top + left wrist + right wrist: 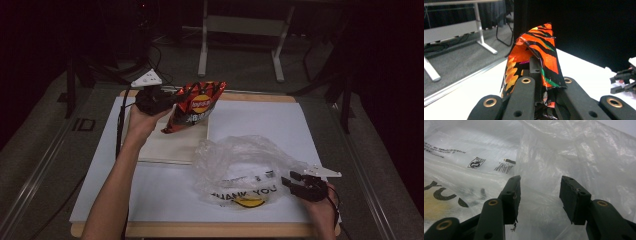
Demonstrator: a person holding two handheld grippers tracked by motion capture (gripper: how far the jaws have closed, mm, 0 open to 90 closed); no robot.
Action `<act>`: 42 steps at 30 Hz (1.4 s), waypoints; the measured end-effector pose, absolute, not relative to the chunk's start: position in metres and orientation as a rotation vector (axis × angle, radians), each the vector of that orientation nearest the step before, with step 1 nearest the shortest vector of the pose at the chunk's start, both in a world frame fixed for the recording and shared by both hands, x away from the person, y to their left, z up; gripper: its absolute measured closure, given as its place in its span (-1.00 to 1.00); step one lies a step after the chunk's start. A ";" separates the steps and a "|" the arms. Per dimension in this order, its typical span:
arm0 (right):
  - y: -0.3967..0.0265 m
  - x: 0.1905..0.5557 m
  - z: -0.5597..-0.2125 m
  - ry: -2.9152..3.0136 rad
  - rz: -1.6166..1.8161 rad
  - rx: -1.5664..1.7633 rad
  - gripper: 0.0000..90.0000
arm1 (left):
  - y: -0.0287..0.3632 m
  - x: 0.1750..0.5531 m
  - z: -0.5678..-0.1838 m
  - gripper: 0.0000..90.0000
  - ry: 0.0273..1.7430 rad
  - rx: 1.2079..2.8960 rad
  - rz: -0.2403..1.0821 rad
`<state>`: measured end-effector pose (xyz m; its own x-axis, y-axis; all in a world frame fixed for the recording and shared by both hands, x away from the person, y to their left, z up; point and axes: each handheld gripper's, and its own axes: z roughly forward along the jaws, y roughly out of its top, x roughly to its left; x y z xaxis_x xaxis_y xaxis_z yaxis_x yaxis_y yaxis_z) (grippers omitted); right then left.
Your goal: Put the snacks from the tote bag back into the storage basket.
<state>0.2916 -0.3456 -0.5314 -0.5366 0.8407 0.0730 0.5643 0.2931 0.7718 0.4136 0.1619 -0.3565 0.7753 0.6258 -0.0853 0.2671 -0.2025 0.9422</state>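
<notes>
A red and black chip bag [197,106] hangs tilted above the far left of the table, its lower corner near a beige board [170,147]. My left gripper [172,100] is shut on the bag's edge; in the left gripper view the crumpled foil [546,50] rises from between the closed jaws of the left gripper [544,82]. A clear plastic bag [240,160] printed "THANK YOU" lies at the front centre. My right gripper [287,179] stands open at that bag's right edge. In the right gripper view the film [549,152] lies just ahead of the right gripper [540,195], with nothing pinched.
A white sheet [150,195] covers the wooden table top. Desk legs and cables stand on the dark floor beyond the far edge. The right gripper [621,81] appears at the right edge of the left gripper view.
</notes>
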 end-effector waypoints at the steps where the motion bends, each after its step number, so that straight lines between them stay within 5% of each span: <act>1: -0.345 0.292 -0.531 2.220 1.107 1.269 0.14 | 0.161 0.415 -0.358 0.96 0.698 1.791 0.377; 42: -0.348 0.291 -0.531 2.217 1.114 1.272 0.13 | 0.166 0.450 -0.389 0.91 0.817 1.786 0.296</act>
